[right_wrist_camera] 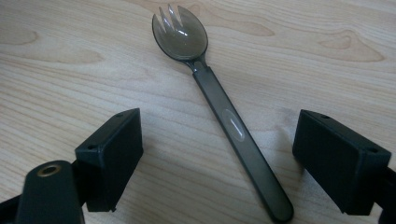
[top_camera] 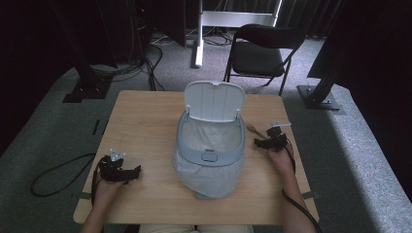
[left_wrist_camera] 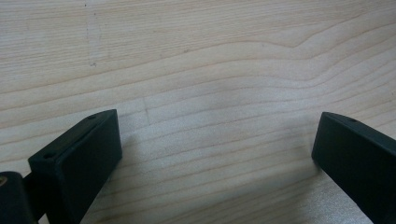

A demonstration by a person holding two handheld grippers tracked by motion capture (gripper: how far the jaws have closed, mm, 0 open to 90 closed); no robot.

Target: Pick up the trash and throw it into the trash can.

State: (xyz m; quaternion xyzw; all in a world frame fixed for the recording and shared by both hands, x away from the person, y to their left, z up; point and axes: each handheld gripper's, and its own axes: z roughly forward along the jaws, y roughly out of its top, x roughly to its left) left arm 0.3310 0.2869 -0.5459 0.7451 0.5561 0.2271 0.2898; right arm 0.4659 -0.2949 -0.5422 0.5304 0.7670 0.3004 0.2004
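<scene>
Spreading across most of the scene, the pale wooden worktop (top_camera: 141,131) carries a grey-blue bin (top_camera: 210,145) at its middle, lid (top_camera: 214,100) tipped up at the far side and a thin plastic liner (top_camera: 209,179) spilling over the near rim. A black folding chair (top_camera: 260,51) stands on the carpet beyond the far edge.

At the near left corner the left tongs (top_camera: 127,173) rest low over bare wood, released, jaws wide apart with nothing between them. At the right edge, beside the bin, the right tongs (right_wrist_camera: 219,154) are likewise released, their jaws standing either side of a dark translucent plastic spork (right_wrist_camera: 219,116) without touching it.

The spork lies flat on the worktop just right of the bin, near the right edge. In the right gripper view its long axis runs away from the tongs on a slant: the handle end lies nearest, close between the jaws, and the tined bowl (right_wrist_camera: 180,35) points away, hollow side up.

It looks very light and fairly stiff, with a smooth, glossy surface likely to slip and a thin handle that could skate or flip if pinched off-centre. The best hold seems to be across the flat mid-handle, near the small oval mark, squeezing its narrow sides. Lying flush on the wood, it will probably need the jaws pressed right down to the surface.
</scene>
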